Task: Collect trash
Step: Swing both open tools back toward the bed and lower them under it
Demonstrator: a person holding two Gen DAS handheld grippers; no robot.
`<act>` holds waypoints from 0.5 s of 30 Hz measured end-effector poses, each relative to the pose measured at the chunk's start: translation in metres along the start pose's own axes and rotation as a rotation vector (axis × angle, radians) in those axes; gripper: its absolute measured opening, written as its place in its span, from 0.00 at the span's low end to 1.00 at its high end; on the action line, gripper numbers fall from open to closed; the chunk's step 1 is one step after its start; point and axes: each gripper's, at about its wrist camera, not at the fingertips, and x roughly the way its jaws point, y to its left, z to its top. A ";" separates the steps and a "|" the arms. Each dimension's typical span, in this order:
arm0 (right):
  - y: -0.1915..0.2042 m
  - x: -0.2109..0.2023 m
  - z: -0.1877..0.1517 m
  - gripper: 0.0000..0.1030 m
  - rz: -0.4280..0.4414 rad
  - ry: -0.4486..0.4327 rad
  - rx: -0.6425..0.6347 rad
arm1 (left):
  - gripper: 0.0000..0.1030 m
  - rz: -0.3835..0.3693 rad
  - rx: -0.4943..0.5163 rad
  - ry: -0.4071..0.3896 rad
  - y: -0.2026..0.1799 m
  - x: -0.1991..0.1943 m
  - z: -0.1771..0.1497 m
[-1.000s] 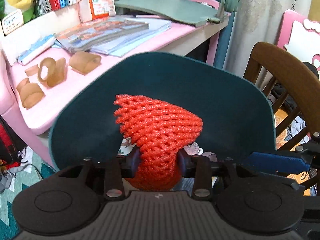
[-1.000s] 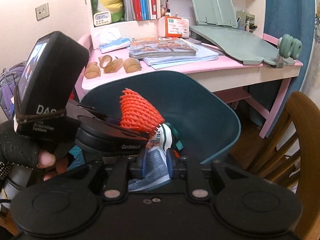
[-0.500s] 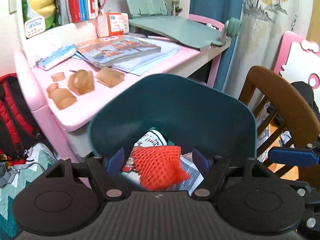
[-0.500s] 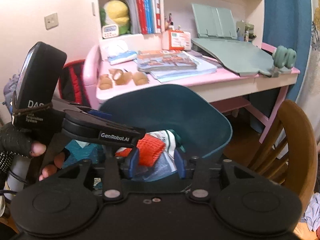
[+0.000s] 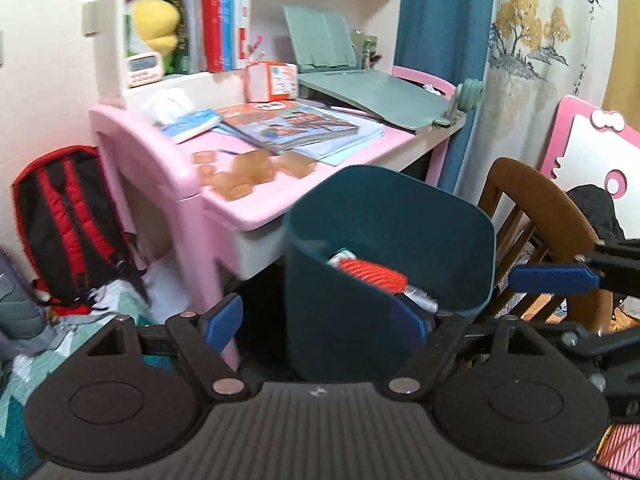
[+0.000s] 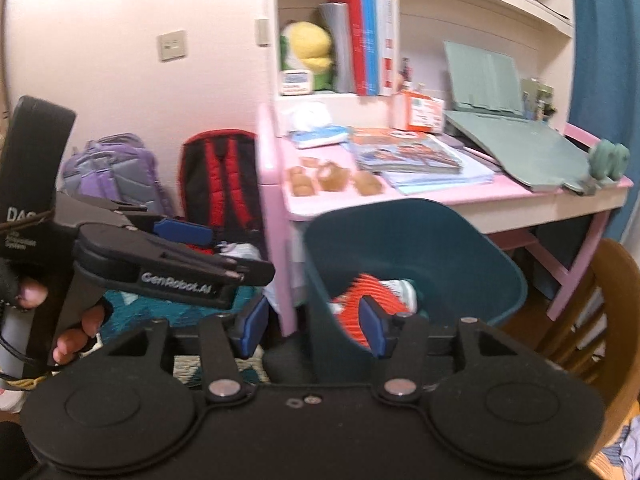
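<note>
Hand-held gripper [image 5: 316, 322] angled down, jaws apart

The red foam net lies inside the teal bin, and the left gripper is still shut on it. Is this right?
Not quite. The red foam net does lie inside the teal bin, but the left gripper is open; its jaws have just been opening, as the left wrist view shows.

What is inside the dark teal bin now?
Inside the teal bin lies the red foam net, with a white printed wrapper beside it. The bin's near wall and the right gripper's fingers cover whatever lies deeper, so the bottom cannot be seen.
</note>
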 end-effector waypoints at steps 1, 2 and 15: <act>0.006 -0.001 0.000 0.49 0.012 -0.001 -0.005 | 0.79 0.003 -0.009 -0.004 0.008 -0.009 -0.006; 0.013 -0.001 0.001 0.49 0.025 -0.002 -0.011 | 0.79 0.005 -0.017 -0.006 0.015 -0.017 -0.011; 0.124 0.045 -0.007 0.50 0.259 0.045 -0.127 | 0.94 0.151 -0.138 -0.016 0.129 -0.103 -0.107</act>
